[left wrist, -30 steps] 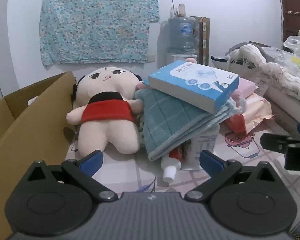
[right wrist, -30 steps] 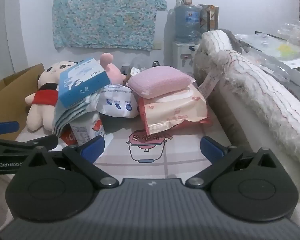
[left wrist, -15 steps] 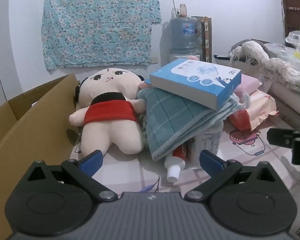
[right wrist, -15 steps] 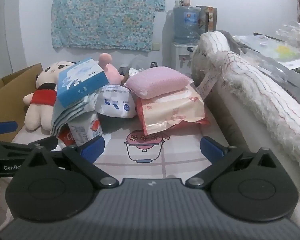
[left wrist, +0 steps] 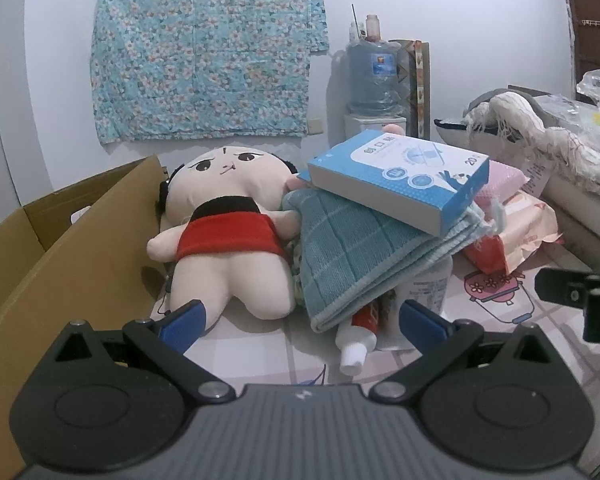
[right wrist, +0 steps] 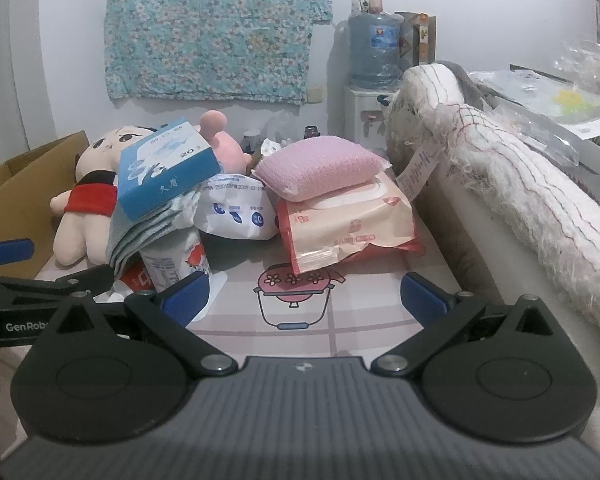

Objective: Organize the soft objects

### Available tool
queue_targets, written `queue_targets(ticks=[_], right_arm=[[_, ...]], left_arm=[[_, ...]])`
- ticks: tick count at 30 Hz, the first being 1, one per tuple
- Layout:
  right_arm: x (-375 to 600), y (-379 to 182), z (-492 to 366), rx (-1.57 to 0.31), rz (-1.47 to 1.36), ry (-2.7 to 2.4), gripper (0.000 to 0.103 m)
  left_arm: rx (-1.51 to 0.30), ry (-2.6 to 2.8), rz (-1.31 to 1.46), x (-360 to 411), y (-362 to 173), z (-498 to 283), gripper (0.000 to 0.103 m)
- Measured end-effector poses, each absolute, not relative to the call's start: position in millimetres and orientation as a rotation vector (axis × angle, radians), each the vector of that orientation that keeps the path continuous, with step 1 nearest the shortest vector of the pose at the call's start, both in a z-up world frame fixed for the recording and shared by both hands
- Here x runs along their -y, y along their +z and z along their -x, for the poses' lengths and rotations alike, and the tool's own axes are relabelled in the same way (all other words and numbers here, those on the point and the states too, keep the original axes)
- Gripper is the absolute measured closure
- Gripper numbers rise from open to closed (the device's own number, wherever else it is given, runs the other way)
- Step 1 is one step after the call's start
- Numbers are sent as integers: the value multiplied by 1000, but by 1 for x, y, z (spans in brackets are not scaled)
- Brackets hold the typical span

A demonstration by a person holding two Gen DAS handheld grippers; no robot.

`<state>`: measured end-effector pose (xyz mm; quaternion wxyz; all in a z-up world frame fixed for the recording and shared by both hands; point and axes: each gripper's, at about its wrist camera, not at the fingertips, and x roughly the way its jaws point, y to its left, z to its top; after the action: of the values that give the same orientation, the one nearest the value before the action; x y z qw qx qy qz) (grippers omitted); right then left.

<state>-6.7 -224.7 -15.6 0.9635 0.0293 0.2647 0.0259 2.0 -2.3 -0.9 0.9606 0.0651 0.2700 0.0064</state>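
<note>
Both pairs of blue fingers (left wrist: pixel 182 322) stand wide apart, left gripper (left wrist: pixel 300 326) and right gripper (right wrist: pixel 304 294) empty. The plush doll (left wrist: pixel 228 232) beside the cardboard box (left wrist: pixel 80 240) looks light and squashy; I'd pinch its red-clad belly. The teal towel (left wrist: pixel 352 256), under a blue box (left wrist: pixel 400 184), will sag.

— Where is the doll (left wrist: pixel 228 236) lying?
— At eleven o'clock on the surface (left wrist: pixel 256 356), just beside the cardboard box (left wrist: pixel 60 264) at nine.
— And the towel (left wrist: pixel 352 252)?
— It is leaning at one o'clock, touching the doll, with the carton (left wrist: pixel 400 184) sitting on it and a tube (left wrist: pixel 360 336) poking out underneath.
</note>
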Motion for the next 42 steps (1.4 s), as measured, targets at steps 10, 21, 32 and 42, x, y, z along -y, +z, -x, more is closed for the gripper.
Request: queue_targets(ticks=[10, 21, 32, 42], right_arm=[[226, -16, 8, -537, -64, 53, 1], [226, -15, 9, -536, -68, 49, 1], [233, -13, 12, -521, -86, 30, 1], [235, -12, 10, -534, -120, 48, 1]], left_arm=[[-550, 4, -133, 4, -2, 0, 0], [-520, 16, -177, 7, -5, 3, 0], [-512, 2, -172, 5, -6, 7, 0], [-504, -26, -133, 7, 1, 10, 0]])
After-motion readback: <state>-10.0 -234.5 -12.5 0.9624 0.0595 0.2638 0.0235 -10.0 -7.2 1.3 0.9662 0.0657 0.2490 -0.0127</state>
